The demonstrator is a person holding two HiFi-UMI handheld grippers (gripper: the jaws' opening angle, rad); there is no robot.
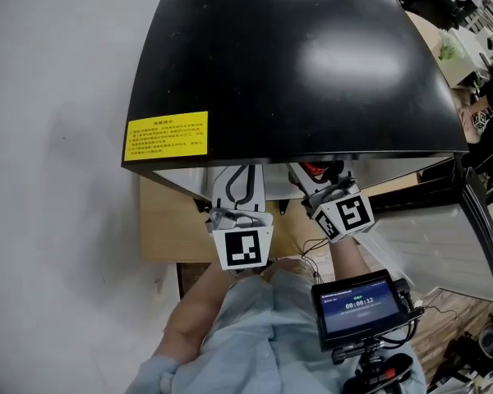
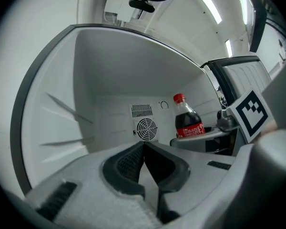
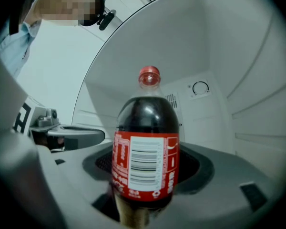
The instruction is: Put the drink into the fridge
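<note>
The drink is a cola bottle [image 3: 147, 149] with a red cap and red label, standing upright between the jaws of my right gripper [image 3: 148, 178], which is shut on its lower body. In the left gripper view the bottle [image 2: 188, 120] shows to the right, inside the white fridge cavity [image 2: 109, 80]. My left gripper [image 2: 144, 149] is shut with nothing in it, its tips touching, and points at the fridge's back wall. In the head view both grippers, the left [image 1: 240, 189] and the right [image 1: 324, 183], reach under the fridge's black top [image 1: 296, 64]; their tips are hidden.
A round fan grille [image 2: 146, 128] and a vent sit on the fridge's back wall. Shelf rails [image 2: 62, 109] run along the left inner wall. The open fridge door [image 1: 444, 236] stands at the right. A small screen [image 1: 357, 306] is mounted near the person's chest.
</note>
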